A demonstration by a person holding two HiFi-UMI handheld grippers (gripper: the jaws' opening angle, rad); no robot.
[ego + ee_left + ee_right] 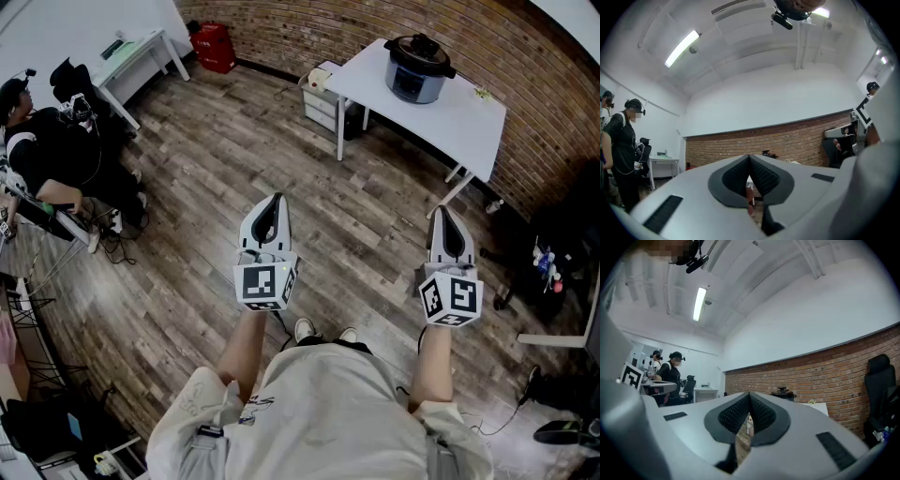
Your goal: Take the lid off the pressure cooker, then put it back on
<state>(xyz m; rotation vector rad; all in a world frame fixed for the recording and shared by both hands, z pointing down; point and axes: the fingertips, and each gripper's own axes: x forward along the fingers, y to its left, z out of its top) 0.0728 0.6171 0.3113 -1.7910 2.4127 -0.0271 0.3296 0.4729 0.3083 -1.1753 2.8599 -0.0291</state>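
Pressure cooker (pixel 418 70) stands, lid (pixel 419 45) on, at the far corner of the white table (pixel 469 117), well apart from both tools. Left gripper (pixel 273 201) and right gripper (pixel 442 212): jaws clenched, empty, held level. Advised: approach squarely, open the jaws before reaching the lid.

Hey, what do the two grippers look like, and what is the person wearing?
The left gripper and right gripper have pale grey tapering shells with black textured pads. Each carries a cube with black-and-white square markers. The person wears a light beige short-sleeved shirt.
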